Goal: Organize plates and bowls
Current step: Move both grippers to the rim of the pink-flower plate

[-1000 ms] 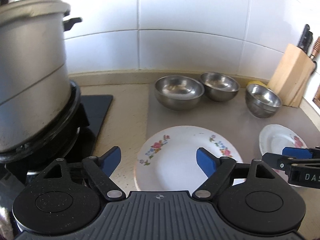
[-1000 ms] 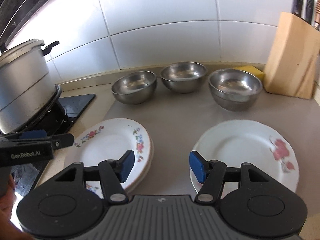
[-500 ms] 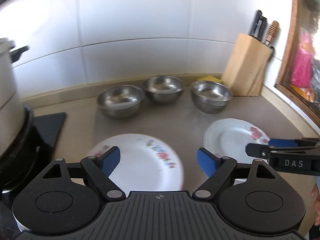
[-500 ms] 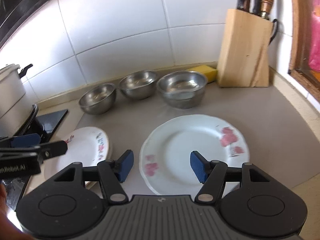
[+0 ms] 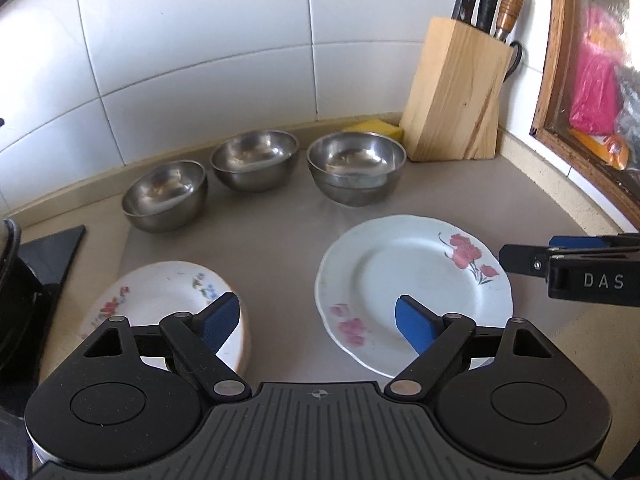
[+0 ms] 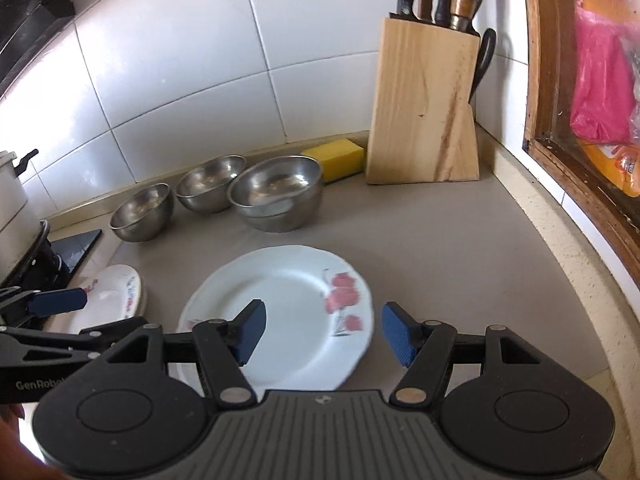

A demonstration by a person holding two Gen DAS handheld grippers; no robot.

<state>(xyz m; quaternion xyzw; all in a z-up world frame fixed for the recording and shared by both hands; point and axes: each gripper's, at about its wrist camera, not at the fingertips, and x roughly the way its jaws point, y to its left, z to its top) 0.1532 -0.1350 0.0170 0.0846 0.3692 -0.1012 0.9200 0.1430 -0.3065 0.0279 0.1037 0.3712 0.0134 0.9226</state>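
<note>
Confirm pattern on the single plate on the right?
White plate with red-pink flowers; clearest in the left wrist view.

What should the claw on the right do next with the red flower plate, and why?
Probably lower the open right claw onto the red flower plate's near right rim. The plate lies alone, beside the plate stack.

Three round steel bowls [image 5: 354, 168] look brushed and a bit dull, not mirror-shiny. The white rose-print ceramic plate [image 6: 288, 312] is glossy and smooth. The pale wooden knife block [image 6: 424, 104] shows raw grain, the grey countertop [image 5: 460, 196] is matt, and the white wall tiles [image 5: 192, 32] are glossy.
</note>
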